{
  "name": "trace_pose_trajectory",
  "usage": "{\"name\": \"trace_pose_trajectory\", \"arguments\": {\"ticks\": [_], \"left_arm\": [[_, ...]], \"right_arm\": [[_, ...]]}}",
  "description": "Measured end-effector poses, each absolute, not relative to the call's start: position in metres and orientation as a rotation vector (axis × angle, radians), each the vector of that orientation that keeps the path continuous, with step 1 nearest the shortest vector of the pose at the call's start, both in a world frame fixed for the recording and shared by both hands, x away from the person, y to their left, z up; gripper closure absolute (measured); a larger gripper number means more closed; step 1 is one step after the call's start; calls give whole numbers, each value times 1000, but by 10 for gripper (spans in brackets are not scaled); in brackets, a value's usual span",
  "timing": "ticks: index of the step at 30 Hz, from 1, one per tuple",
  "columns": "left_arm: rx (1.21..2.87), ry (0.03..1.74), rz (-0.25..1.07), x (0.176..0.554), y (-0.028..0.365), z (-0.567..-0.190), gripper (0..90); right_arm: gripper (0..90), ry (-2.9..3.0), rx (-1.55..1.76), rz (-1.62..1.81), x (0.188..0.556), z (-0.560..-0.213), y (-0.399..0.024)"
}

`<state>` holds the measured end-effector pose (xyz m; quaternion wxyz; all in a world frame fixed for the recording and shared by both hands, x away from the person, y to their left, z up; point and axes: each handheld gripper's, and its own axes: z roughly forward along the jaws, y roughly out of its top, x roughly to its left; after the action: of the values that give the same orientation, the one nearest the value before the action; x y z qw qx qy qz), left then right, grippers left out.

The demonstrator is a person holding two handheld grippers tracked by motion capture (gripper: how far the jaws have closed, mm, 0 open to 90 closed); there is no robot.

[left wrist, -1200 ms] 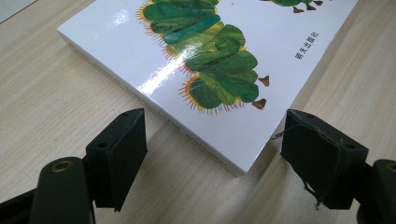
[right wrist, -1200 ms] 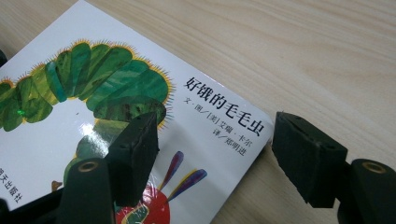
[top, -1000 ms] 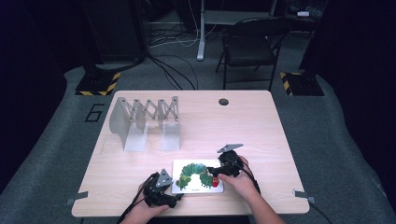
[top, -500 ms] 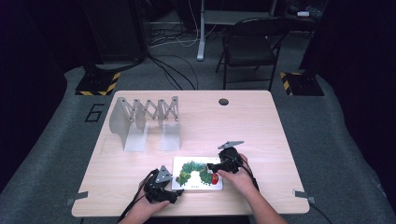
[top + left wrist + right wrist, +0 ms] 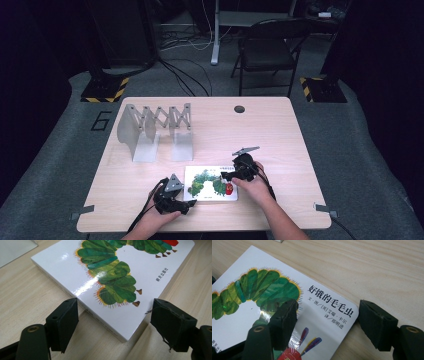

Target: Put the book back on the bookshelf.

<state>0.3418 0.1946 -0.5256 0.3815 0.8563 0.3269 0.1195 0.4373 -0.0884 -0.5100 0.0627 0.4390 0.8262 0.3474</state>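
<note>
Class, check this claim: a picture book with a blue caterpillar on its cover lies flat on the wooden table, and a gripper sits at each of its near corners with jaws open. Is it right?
Not quite: the caterpillar on the book is green, not blue, as the left gripper view shows. The rest holds: it lies flat on the table, with the left gripper and right gripper at its corners, jaws open.

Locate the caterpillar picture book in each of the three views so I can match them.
High view: book lies flat at the table's near edge.
Left gripper view: its corner fills the upper middle.
Right gripper view: it covers the left half.
Shared landmark: the green caterpillar on its cover.
</note>
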Motion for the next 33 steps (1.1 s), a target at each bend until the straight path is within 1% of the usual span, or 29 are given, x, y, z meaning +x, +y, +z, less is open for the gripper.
{"name": "trace_pose_trajectory", "arguments": {"ticks": [5,6,11,17,18,20,22,25,32,33], "left_arm": [[2223,822,325,340,191,-525,214],[2229,827,355,339,190,-525,211],[2217,862,374,335,185,-526,186],[2222,883,373,333,182,-525,177],[2198,892,388,333,180,-527,170],[2213,887,391,332,180,-527,145],[2215,905,377,332,178,-527,134],[2205,907,391,332,178,-527,127],[2221,931,384,329,178,-527,83],[2201,938,398,328,177,-528,75]], "right_arm": [[320,2469,1322,1071,441,-511,-94],[319,2476,1330,1083,442,-512,-95],[320,2479,1321,1100,442,-512,-91],[303,2482,1303,1093,441,-512,-87],[298,2491,1291,1084,442,-512,-87],[276,2488,1274,1071,442,-512,-83],[277,2482,1301,1057,440,-511,-82],[286,2473,1343,1047,438,-510,-81],[298,2500,1342,1051,431,-509,-83],[306,2500,1345,1060,431,-510,-82]]}}
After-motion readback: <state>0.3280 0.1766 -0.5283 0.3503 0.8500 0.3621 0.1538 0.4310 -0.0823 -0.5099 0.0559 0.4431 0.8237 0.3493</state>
